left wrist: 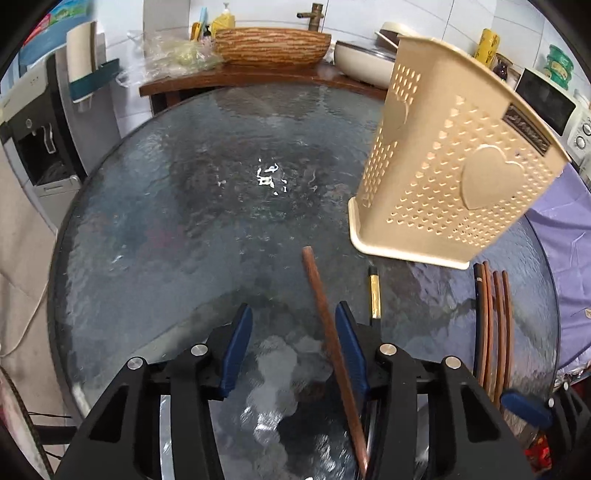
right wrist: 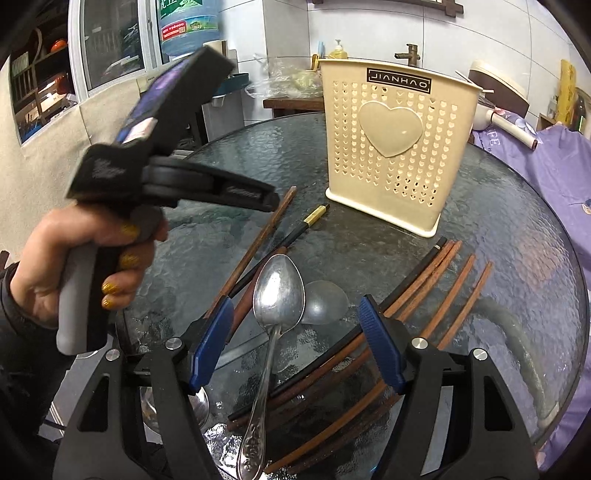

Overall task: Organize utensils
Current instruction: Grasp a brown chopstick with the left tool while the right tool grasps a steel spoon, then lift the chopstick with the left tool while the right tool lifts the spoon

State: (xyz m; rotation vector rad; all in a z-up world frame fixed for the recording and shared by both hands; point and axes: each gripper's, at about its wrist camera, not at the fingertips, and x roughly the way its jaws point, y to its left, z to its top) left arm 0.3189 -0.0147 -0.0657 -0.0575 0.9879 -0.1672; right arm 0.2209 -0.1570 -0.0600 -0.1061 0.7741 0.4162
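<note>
Your left gripper (left wrist: 293,347) is spread wide around a brown chopstick (left wrist: 328,332) on the glass table (left wrist: 147,221), not yet clamped. Right gripper (right wrist: 297,332) is also wide, straddling the steel spoon (right wrist: 279,295). Likely the pick step: close on 1 utensil, then carry it far-right to the beige holder (right wrist: 391,147).

Home kitchen, microwave (left wrist: 550,101), basin tap (left wrist: 314,15), water dispenser (left wrist: 37,129)

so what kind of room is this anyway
Most likely a home kitchen or dining corner. A round glass table holds a beige utensil holder with chopsticks and a spoon beside it, and a microwave and a water dispenser stand around it.
</note>
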